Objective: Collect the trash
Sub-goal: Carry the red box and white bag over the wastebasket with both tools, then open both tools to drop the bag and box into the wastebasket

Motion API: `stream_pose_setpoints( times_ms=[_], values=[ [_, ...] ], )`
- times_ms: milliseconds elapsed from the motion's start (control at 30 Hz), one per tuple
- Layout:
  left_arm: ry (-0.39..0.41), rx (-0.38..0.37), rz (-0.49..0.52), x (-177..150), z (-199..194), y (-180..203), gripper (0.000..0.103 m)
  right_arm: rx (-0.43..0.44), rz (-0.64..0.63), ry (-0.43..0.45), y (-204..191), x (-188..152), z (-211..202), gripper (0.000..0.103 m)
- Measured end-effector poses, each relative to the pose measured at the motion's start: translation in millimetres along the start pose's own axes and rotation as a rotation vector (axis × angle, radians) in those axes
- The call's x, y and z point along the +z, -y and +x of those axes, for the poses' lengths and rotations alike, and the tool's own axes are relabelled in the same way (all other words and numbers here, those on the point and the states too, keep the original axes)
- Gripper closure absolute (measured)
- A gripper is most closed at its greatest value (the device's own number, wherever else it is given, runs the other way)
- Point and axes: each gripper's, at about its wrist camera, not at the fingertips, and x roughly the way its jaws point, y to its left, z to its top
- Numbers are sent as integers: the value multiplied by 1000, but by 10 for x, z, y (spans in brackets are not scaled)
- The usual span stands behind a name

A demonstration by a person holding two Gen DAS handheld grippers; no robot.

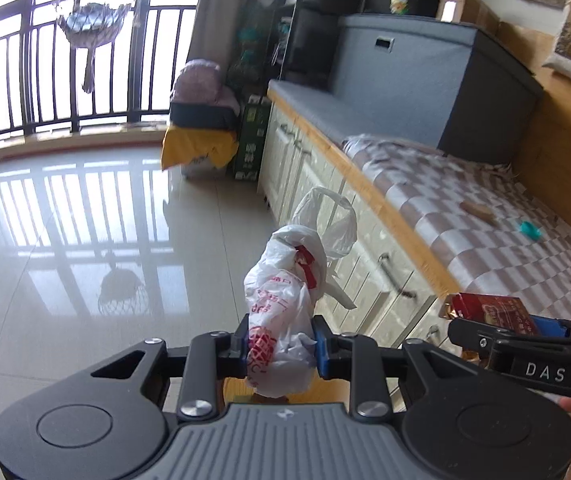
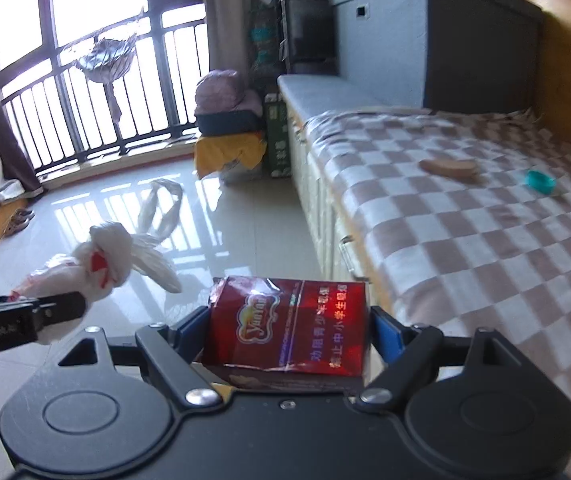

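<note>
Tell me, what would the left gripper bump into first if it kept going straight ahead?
Probably the shiny floor. The left gripper, jaws shut on a bag, points down and forward. Nothing else shows ahead in its view, and the drawers lie off to the right, though depth is hard to judge.

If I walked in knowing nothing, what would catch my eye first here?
Probably the two handheld grippers, each carrying rubbish: the left gripper clamps a crumpled white plastic bag with red print, and the right gripper holds a red carton. Beyond them, a checkered blanket covers the bench on the right, with a small teal cap lying on it.
</note>
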Motion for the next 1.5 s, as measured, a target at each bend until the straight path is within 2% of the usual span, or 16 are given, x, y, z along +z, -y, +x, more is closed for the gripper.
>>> stream_pose_setpoints(
  times_ms=[400, 467, 667, 800, 933, 1133, 1400, 1467, 1500],
  values=[
    [-139, -38, -120, -221, 1034, -286, 73, 60, -124, -212, -321, -489, 1128, 19],
    [-167, -49, -116, -259, 1203, -313, 73, 70, -139, -244, -347, -549, 1308, 19],
    [-299, -64, -90, -461, 1696, -430, 73, 99, -172, -338, -386, -644, 1799, 19],
    [-402, -79, -137, -595, 1983, -548, 73, 102, -230, -410, -386, -731, 2089, 19],
    [-471, -85, -174, -690, 2196, -583, 73, 114, -260, -478, -321, -794, 2296, 19],
    [-497, -27, -253, -750, 2381, -598, 73, 125, -236, -526, -187, -815, 2487, 19],
    [-506, -5, -250, -805, 2615, -455, 72, 153, -234, -547, -121, -836, 2577, 19],
    [-491, 8, -258, -826, 2652, -472, 71, 162, -234, -544, -134, -826, 2564, 19],
    [-484, 14, -264, -834, 2659, -484, 66, 166, -236, -542, -140, -825, 2563, 19]
  ],
)
